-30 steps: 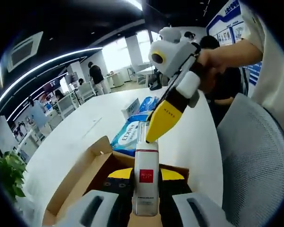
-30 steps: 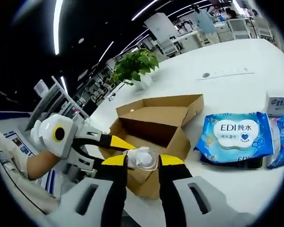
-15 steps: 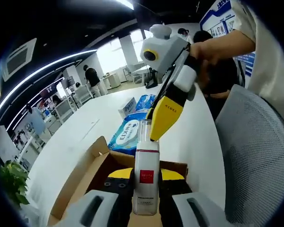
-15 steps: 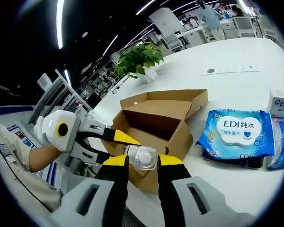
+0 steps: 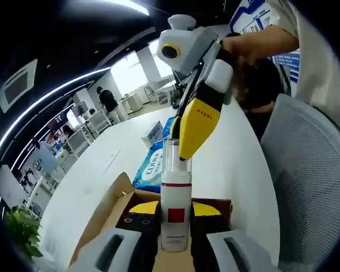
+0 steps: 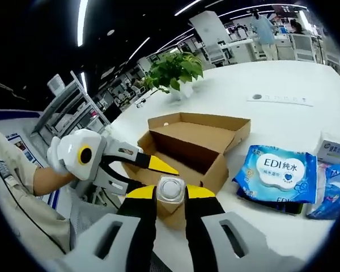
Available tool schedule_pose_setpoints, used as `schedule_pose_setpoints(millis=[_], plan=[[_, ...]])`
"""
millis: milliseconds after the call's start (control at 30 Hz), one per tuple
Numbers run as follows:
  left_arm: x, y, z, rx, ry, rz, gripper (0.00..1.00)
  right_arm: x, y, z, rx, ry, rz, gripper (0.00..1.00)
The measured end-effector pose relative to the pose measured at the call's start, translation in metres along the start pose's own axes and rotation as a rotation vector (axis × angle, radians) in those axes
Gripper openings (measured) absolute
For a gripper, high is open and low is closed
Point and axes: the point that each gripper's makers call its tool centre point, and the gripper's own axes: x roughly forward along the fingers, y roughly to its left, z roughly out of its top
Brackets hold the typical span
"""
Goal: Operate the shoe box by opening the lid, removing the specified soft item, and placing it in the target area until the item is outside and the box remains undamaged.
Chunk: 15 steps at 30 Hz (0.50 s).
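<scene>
Both grippers pinch one white pump bottle (image 5: 175,212): the left gripper (image 5: 175,241) squeezes its bottom, the right gripper (image 6: 171,195) its clear cap, so it stays steady above the open shoe box (image 6: 201,139). Wipes pack (image 6: 277,173) lies beside it.

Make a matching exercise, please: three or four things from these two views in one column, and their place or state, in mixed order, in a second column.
Things:
1. white bottle
2. cardboard box
3. blue wipes pack
4. potted plant

Places or states:
A. stands on the white table behind the box
B. lies flat on the table beside the box
C. open, lid flaps up
D. held between both grippers, above the box

Pairs: 1-D, 2-C, 3-B, 4-A
</scene>
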Motion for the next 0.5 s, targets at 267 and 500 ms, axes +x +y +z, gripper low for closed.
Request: schedule_pose_setpoints(millis=[267, 500], plan=[[0.004, -0.001, 0.011, 0.033, -0.03, -0.006, 0.21, -0.009, 0.003, 0.002, -0.089, 0.036, -0.013, 0.15], [0.004, 0.0, 0.017, 0.063, -0.045, -0.005, 0.24, -0.015, 0.007, 0.01, -0.175, 0.052, -0.011, 0.15]])
